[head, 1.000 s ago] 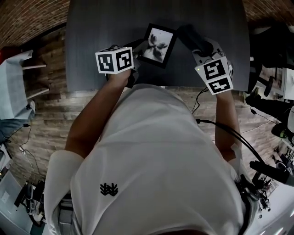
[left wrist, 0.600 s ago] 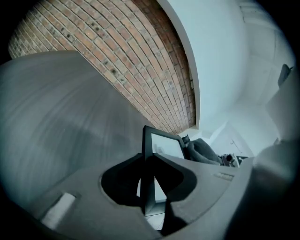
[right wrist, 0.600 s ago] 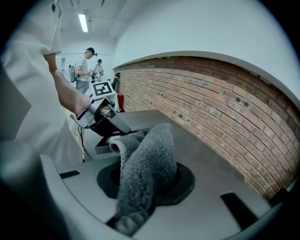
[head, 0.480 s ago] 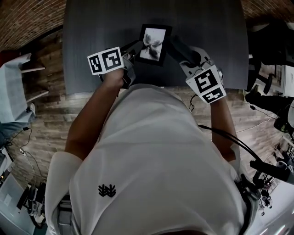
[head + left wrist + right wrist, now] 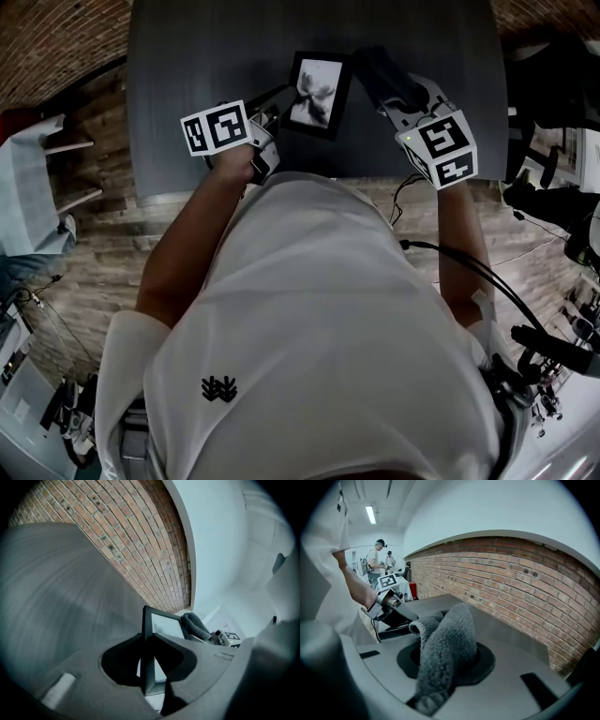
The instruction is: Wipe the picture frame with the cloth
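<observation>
A black picture frame (image 5: 319, 92) with a black-and-white print is held just above the dark grey table (image 5: 187, 56). My left gripper (image 5: 279, 96) is shut on the frame's left edge. In the left gripper view, the frame (image 5: 165, 626) stands edge-on between the jaws. My right gripper (image 5: 382, 82) is shut on a dark grey fluffy cloth (image 5: 386, 73), which sits just right of the frame. In the right gripper view, the cloth (image 5: 445, 648) bulges out of the jaws and the left gripper (image 5: 391, 605) is beyond it.
The table's near edge (image 5: 319, 176) runs close to the person's body. A white chair (image 5: 33, 178) stands on the wooden floor at left, and equipment and cables (image 5: 553, 216) lie at right. A brick wall (image 5: 511, 578) lies behind the table. Two people (image 5: 377, 557) stand far off.
The right gripper swept the cloth left to the frame's right edge, then drew back to the right. The left gripper shifted the frame slightly and turned it more upright.
</observation>
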Demonstrator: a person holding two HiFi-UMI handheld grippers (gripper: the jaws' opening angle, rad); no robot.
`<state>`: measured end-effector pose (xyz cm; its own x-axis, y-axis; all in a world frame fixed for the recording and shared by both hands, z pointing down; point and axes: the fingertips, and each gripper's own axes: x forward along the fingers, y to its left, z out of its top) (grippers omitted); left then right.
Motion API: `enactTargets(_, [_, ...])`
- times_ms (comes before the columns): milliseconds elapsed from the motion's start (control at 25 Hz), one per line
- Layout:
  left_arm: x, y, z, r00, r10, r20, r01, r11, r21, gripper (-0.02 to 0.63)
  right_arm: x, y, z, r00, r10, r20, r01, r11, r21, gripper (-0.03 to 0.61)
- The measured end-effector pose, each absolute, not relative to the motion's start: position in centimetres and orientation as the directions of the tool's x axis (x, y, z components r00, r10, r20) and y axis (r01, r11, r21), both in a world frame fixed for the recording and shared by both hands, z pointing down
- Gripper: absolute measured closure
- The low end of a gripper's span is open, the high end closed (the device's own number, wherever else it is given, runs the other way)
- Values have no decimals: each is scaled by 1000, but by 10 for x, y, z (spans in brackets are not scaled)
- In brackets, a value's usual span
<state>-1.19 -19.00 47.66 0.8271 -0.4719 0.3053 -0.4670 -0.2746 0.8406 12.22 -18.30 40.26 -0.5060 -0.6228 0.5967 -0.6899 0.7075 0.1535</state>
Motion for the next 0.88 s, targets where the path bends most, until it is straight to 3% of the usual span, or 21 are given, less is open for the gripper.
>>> enactTargets(480, [-35,-209,478,788,-535,306,-469,-199,860,538,73,-124,413,-642,-494,586,-582,812,48,485])
enactTargets(880, [-40,-230,476,738,-595,318,-481,-134,867,538,77,-110,407,-632,-535,560,-605,793,76,485])
